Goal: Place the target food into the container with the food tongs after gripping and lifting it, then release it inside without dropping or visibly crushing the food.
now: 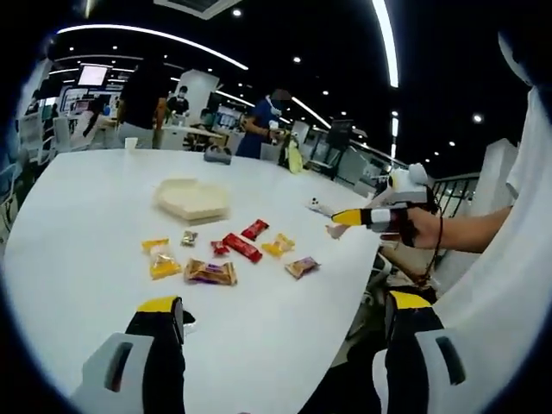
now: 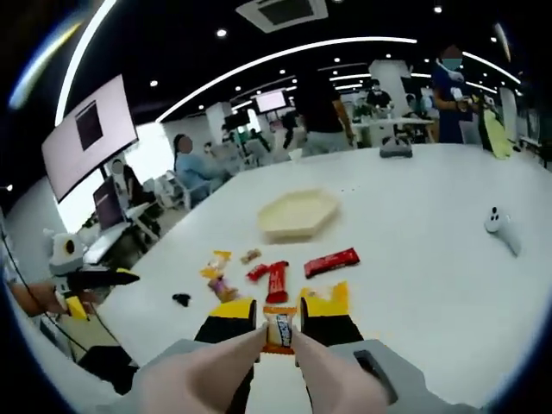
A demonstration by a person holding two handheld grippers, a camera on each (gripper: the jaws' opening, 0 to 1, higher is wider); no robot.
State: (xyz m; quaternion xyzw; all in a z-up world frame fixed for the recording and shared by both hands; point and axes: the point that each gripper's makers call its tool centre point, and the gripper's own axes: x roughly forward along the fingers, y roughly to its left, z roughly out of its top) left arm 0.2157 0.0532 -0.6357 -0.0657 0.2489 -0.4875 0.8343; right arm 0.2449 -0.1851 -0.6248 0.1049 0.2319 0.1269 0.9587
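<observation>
The beige hexagonal container (image 2: 297, 213) lies on the white table (image 2: 414, 285), beyond a scatter of wrapped snacks. My right gripper (image 2: 278, 317) is shut on beige food tongs (image 2: 332, 375), whose tips pinch an orange-wrapped snack (image 2: 279, 332) near the table's edge. In the left gripper view, the right gripper (image 1: 347, 217) comes in from the right in a hand, tongs tips (image 1: 336, 230) at the table's right edge. The container (image 1: 191, 198) lies further left there. My left gripper (image 1: 285, 309) is wide open over the near edge, nothing between its jaws; it also shows at the far left (image 2: 90, 280).
Red bars (image 2: 330, 260) (image 2: 276, 278), a yellow pack (image 2: 216, 263) and other snacks (image 1: 211, 272) lie between me and the container. There is a white controller (image 2: 500, 226) on the right and a small black object (image 2: 181, 299) on the left. People and desks stand behind.
</observation>
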